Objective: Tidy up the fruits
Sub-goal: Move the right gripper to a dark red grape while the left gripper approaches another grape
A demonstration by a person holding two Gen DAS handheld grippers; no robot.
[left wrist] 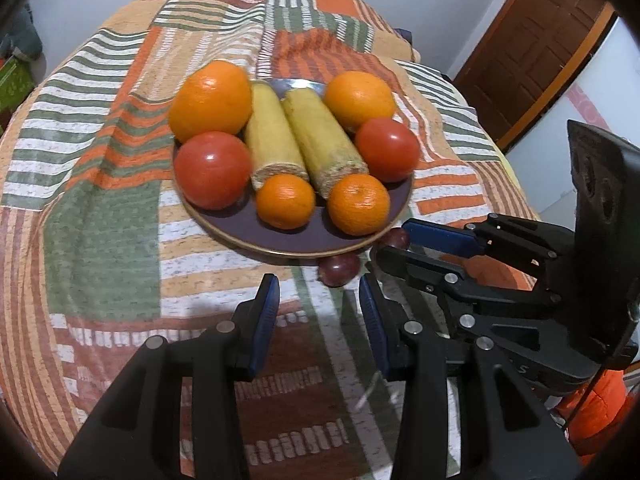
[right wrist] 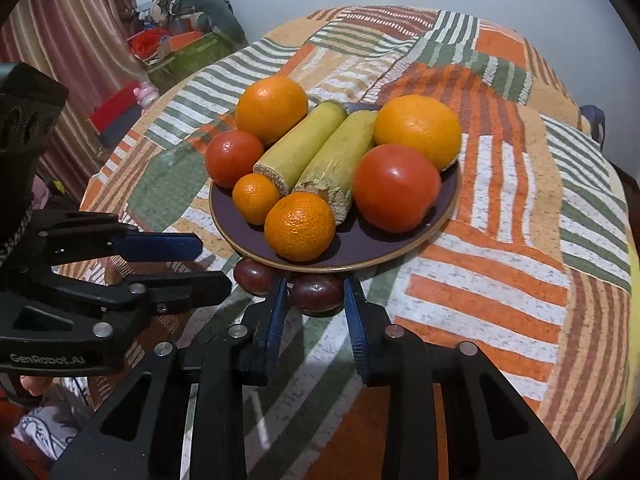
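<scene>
Two small dark red plums lie on the cloth just at the near rim of the plate. One plum (right wrist: 318,294) is clamped between the blue pads of the right gripper (right wrist: 316,300), whose jaws are closed onto its sides; the other plum (right wrist: 254,276) is seen just beside it, to the left in the right wrist view, touching or nearly touching the plate's edge.

The dark purple plate (right wrist: 360,248) is loaded with two large oranges (right wrist: 272,108), two red tomatoes (right wrist: 394,188), two small mandarins (right wrist: 300,226) and two yellow-green cut stalks (right wrist: 300,144) laid side by side down the middle.

The left gripper (left wrist: 318,300) is held just short of the plums, its jaws apart with nothing between them; only cloth is seen in the gap. In its view the right gripper (left wrist: 390,246) comes in from the right.

The bench is covered with a patchwork cloth (right wrist: 500,220) striped in orange, green and white. A brown door (left wrist: 540,52) is seen beyond it.
</scene>
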